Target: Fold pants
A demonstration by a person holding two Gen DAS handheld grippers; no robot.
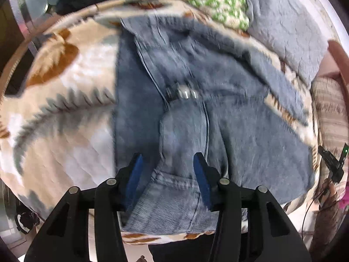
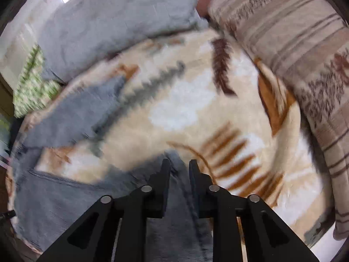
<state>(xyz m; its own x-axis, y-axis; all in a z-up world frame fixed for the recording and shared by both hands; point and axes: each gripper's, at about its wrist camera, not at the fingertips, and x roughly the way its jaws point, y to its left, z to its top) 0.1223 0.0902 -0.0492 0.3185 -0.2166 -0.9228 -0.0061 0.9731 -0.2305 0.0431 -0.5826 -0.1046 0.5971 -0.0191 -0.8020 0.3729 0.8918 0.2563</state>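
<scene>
My left claw [image 1: 168, 161] is spread wide, its blue pads on either side of a raised ridge of denim but not pressing it, so it grips nothing. The jeans [image 1: 196, 83] lie on the leaf-patterned blanket [image 1: 65, 76] of the bed, running away from this claw: the hem end nearest me, the metal button [image 1: 187, 93] and waistband further out, so the long axis points roughly straight ahead. Further right, one leg [image 2: 82, 113] slants off toward the grey pillow [image 2: 104, 21] and the green-patterned cushion [image 2: 30, 87], with bare blanket between it and the rest. My right claw [image 2: 180, 166] is nearly clenched, with a fold of denim in the narrow gap; I judge it is pinching the cloth. The striped quilt [image 2: 294, 43] sits at the far right. I judge the stray leg must be brought across toward my left side, and my right claw is better placed to do it.
</scene>
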